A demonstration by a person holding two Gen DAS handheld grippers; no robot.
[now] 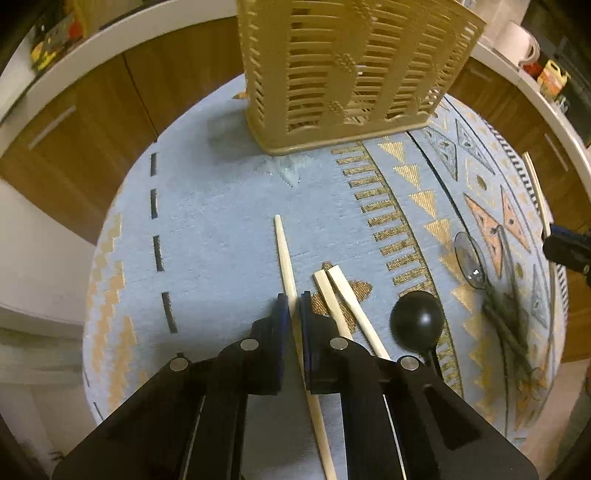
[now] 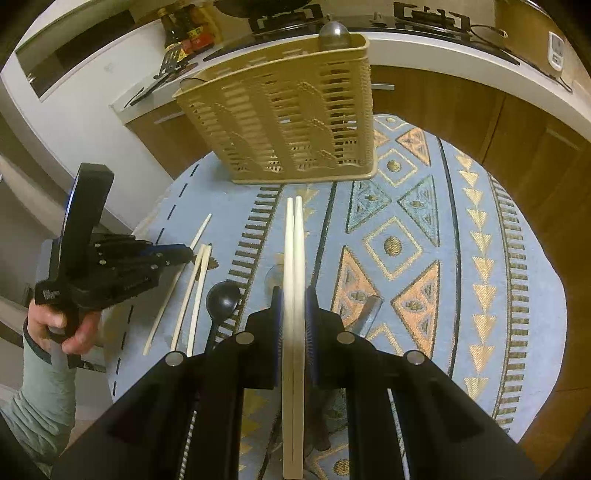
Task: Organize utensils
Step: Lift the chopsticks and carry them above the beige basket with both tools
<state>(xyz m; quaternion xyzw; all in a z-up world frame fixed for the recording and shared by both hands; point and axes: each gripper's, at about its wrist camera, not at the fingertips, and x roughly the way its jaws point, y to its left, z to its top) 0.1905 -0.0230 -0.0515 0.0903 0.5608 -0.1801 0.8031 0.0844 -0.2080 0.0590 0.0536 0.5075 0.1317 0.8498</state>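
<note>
A tan slotted utensil basket [image 1: 351,70] stands at the far side of the round table; it also shows in the right wrist view [image 2: 288,122]. My left gripper [image 1: 294,297] is shut on a single pale chopstick [image 1: 283,247] low over the cloth. A chopstick pair [image 1: 343,295], a black spoon [image 1: 417,319] and a clear spoon [image 1: 471,264] lie to its right. My right gripper [image 2: 294,291] is shut on a pair of chopsticks [image 2: 294,251], held above the table and pointing at the basket.
The table has a blue patterned cloth [image 2: 461,240]. Wooden cabinets [image 1: 92,147] and a white counter ring it. A grey utensil [image 2: 334,33] stands in the basket. The left gripper and the hand show at the left in the right wrist view [image 2: 96,266].
</note>
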